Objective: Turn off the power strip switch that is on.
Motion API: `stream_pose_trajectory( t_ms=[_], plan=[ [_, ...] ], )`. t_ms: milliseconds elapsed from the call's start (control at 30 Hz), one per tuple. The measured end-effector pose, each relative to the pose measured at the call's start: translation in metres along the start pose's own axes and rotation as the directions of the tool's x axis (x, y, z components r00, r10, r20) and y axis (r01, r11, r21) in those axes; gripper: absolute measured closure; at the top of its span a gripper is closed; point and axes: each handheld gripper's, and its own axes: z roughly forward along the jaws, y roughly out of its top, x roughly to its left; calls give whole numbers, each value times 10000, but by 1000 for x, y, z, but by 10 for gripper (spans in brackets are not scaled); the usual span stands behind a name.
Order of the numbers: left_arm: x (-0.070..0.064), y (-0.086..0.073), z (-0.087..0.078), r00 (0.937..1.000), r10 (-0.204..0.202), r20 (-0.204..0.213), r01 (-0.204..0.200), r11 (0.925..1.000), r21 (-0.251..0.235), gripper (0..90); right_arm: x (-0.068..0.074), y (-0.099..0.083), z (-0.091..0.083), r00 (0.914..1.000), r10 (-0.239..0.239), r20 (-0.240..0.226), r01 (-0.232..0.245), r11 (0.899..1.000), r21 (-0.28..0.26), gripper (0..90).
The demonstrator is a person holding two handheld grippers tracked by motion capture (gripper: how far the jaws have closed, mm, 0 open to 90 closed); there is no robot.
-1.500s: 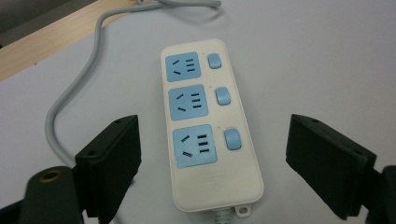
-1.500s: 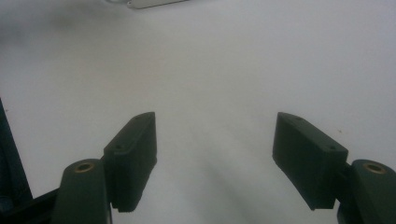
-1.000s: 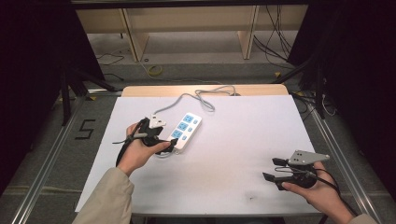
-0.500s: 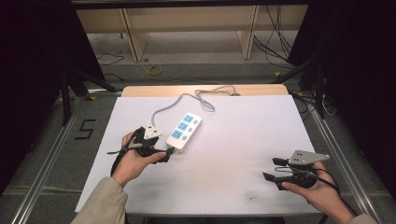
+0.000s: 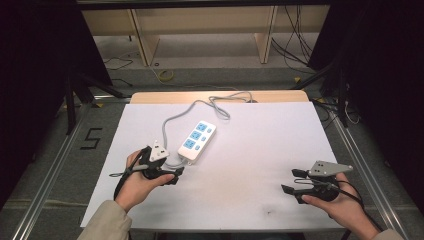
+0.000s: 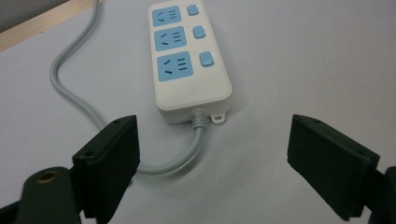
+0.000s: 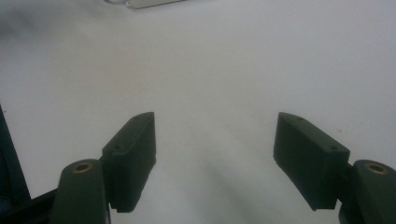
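Left gripper (image 6: 212,163) hangs wide open, empty, just short of the white power strip (image 5: 197,140) (three blue sockets) mid-table, right gripper (image 5: 295,182) equally agape over bare tabletop (image 5: 260,150).

This looks like a lab or test room set up for recording — not a home. A table (image 5: 280,150) covered with a plain white sheet stands on a grey carpeted floor (image 5: 45,165), framed left and right by bare aluminium rails (image 5: 47,172). Black curtains (image 5: 35,55) close off both sides. At the far end sits an unfinished wooden shelf frame (image 5: 200,22), with loose cables (image 5: 295,47) trailing on the floor beside it — and a black "5" (image 5: 91,138) is taped on the carpet at the left.
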Motion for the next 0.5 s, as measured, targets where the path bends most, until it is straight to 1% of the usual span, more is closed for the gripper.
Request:
stream_pose_trajectory(
  t_ms=[100, 167, 333, 433, 500],
  plan=[
    [-3, -6, -2, 10000, -14, -75, 14, 10000, -30, 167, 0, 0, 0, 10000, -5, -13, 5, 10000, -4, 300],
    [-6, -9, -3, 10000, 47, -84, -47, 10000, -7, 167, 0, 0, 1, 10000, -18, -6, 18, 10000, 11, 299],
    [-11, -18, -4, 9998, 156, -133, -154, 9998, 148, 166, 1, 0, 2, 10000, 1, -41, -1, 10000, 37, 298],
    [-13, -22, -4, 9998, 152, -148, -150, 9998, 141, 166, 1, 0, 1, 10000, -23, -41, 24, 10000, 24, 297],
    [-14, -25, -5, 9996, 107, -251, -105, 9999, 90, 166, 1, 0, 1, 10000, -25, -48, 25, 10000, 26, 297]
  ],
)
